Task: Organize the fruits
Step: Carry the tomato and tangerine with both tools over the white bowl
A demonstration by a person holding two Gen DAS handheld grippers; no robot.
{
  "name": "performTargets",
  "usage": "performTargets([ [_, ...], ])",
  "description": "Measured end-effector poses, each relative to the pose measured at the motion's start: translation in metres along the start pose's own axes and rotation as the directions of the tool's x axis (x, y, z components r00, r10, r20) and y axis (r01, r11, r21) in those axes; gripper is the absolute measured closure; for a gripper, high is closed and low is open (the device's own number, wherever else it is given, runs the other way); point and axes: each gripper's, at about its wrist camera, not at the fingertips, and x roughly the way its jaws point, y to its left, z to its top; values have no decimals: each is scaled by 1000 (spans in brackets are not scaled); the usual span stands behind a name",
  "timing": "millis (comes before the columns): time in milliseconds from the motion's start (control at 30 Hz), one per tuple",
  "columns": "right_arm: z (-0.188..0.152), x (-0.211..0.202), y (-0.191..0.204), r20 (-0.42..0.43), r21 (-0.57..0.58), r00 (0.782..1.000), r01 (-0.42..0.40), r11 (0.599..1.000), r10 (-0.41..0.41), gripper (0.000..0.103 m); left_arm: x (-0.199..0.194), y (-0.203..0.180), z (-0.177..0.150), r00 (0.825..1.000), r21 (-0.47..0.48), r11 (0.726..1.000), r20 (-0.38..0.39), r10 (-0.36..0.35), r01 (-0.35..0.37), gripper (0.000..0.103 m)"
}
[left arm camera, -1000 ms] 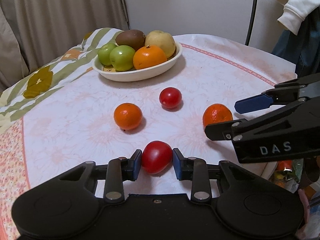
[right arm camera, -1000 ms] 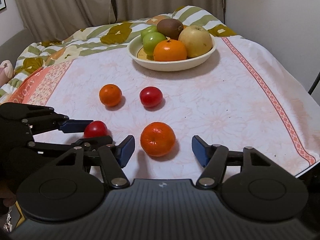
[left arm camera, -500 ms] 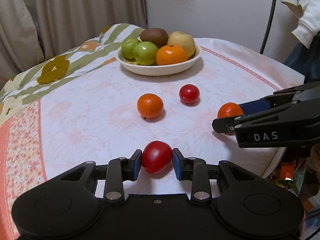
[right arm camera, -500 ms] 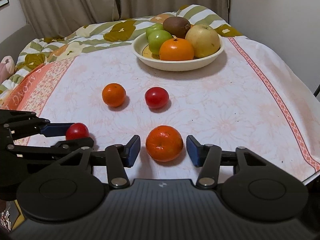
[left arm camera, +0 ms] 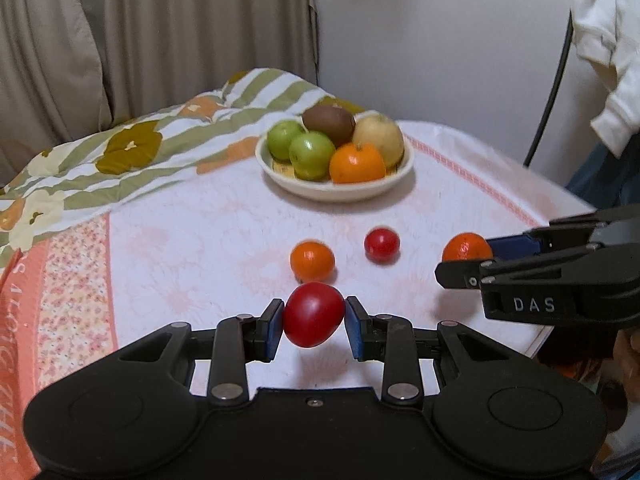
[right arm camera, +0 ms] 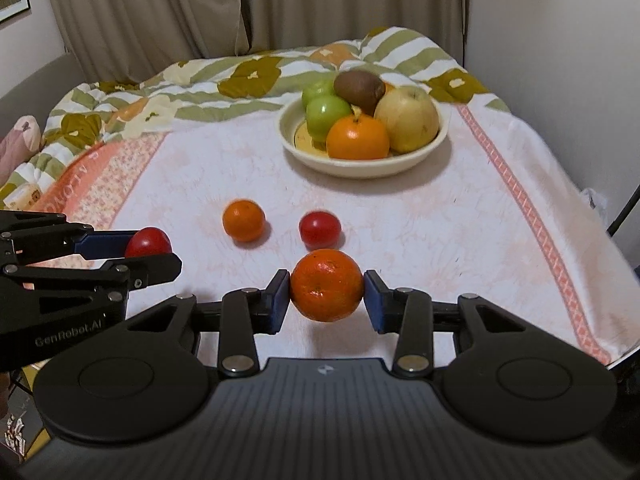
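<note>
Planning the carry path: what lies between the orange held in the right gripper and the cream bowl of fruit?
In the right wrist view, a small red tomato lies on the tablecloth between the held orange and the cream bowl; otherwise bare cloth.

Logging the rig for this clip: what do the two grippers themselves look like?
Both are matte black plastic with blue finger pads and silver pivot screws. The left gripper reads "GenRobot.AI" on its side; the right gripper reads "DAS" and has a ribbed top. No cables or sleeves are visible.
</note>
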Motion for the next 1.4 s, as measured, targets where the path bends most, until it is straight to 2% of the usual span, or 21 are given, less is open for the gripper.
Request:
performTargets([
  [233, 28, -22, -12, 38, 8, 999, -16, 1000, 16, 49, -16, -5, 32, 999, -35, 999, 40, 19, -18, 67],
  [567, 78, -21, -45, 72, -7, 997, -34, 999, 35, 49, -1, -13, 81, 997, -58, 997, 63, 51, -47, 67],
  [800, 119, 8, -72, 76, -21, 996, -49, 999, 50, 49, 30, -9, 114, 996, -88, 994, 51, 76, -72, 67],
  [1100, 173, 68, -100, 65, -38, 994, -81, 996, 83, 49, 88, 8, 148, 993, -124, 986, 10, 115, -113, 67],
  [1400, 201, 123, -120, 25, -49, 994, -103, 993, 104, 49, 146, 21, 168, 989, -148, 978, -55, 139, -145, 67],
])
